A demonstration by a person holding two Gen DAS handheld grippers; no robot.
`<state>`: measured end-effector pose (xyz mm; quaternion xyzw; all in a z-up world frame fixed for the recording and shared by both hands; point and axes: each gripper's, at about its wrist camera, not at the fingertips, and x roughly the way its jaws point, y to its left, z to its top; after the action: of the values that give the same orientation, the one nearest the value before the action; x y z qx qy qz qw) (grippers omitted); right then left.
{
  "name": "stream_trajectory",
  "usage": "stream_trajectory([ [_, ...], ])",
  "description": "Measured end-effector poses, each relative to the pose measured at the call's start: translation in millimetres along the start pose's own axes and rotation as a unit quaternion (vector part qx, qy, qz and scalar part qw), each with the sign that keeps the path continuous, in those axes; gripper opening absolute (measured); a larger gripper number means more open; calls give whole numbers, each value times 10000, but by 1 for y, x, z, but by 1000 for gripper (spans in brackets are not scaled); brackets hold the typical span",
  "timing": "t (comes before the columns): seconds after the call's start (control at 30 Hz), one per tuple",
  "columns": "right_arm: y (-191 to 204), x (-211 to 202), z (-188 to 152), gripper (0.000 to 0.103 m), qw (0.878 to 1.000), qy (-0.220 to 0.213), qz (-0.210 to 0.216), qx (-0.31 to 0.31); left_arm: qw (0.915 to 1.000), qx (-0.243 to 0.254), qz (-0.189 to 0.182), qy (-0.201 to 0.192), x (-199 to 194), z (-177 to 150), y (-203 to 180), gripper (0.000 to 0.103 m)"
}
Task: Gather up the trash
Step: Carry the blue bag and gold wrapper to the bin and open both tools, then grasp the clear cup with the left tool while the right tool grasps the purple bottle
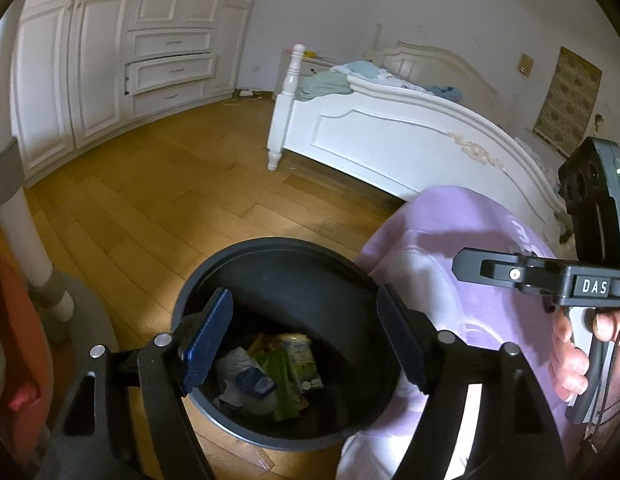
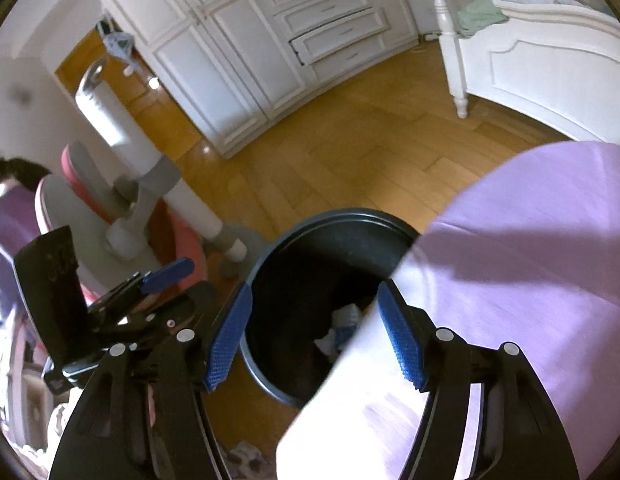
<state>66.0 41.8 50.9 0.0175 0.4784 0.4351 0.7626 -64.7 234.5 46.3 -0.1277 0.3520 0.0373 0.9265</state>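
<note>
A dark round trash bin (image 1: 278, 246) stands on the wooden floor. Inside lie several pieces of trash (image 1: 270, 376): a green packet, white wrappers and a small blue item. My left gripper (image 1: 306, 340) hangs over the bin's mouth, open, with nothing between its blue pads (image 1: 208, 340). In the right wrist view my right gripper (image 2: 316, 338) is also open over the bin (image 2: 342, 214), holding nothing, and some of the trash (image 2: 342, 320) shows below. Lilac clothing (image 2: 530, 260) covers the bin's right side.
A white bed (image 1: 390, 136) stands behind the bin and white wardrobes (image 1: 110, 60) line the far wall. A pink and grey chair (image 2: 122, 216) is close on the left. A person's hand (image 1: 570, 360) grips a black handle at the right. Small litter (image 2: 242, 454) lies on the floor.
</note>
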Motion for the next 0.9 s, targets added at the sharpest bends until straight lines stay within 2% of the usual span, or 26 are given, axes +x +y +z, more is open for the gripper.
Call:
stream_trajectory([
  [0.07, -13, -15, -7, 66, 9999, -55, -41, 80, 9999, 103, -46, -17, 0, 2, -10, 85],
  [0.13, -26, -35, -15, 66, 9997, -165, -97, 163, 9996, 246, -161, -36, 1, 4, -28, 85],
  [0.23, -49, -68, -31, 76, 9983, -422, -317, 237, 9981, 511, -355, 10, 6, 7, -57, 85],
  [0.4, -101, -122, -60, 76, 9924, -728, -870, 471, 9917, 970, -829, 182, 23, 11, -117, 85],
  [0.53, -161, -163, -81, 76, 9793, -992, -1363, 1122, 9852, 1251, -1130, 320, 40, 9, -161, 85],
  [0.63, -196, -176, -93, 76, 9670, -919, -1861, 1477, 9795, 1429, -1351, 438, 57, 13, -195, 85],
  [0.73, -218, -171, -98, 67, 9628, -656, -2019, 1671, 9749, 1544, -1494, 588, 76, 19, -223, 85],
  [0.77, -221, -168, -99, 59, 9632, -594, -2018, 1672, 9738, 1560, -1524, 644, 83, 21, -231, 85],
  [0.83, -227, -160, -101, 51, 9636, -404, -2133, 1563, 9720, 1593, -1558, 745, 101, 28, -248, 85],
  [0.9, -228, -157, -104, 48, 9654, -372, -2094, 1506, 9710, 1625, -1547, 822, 116, 33, -259, 85],
])
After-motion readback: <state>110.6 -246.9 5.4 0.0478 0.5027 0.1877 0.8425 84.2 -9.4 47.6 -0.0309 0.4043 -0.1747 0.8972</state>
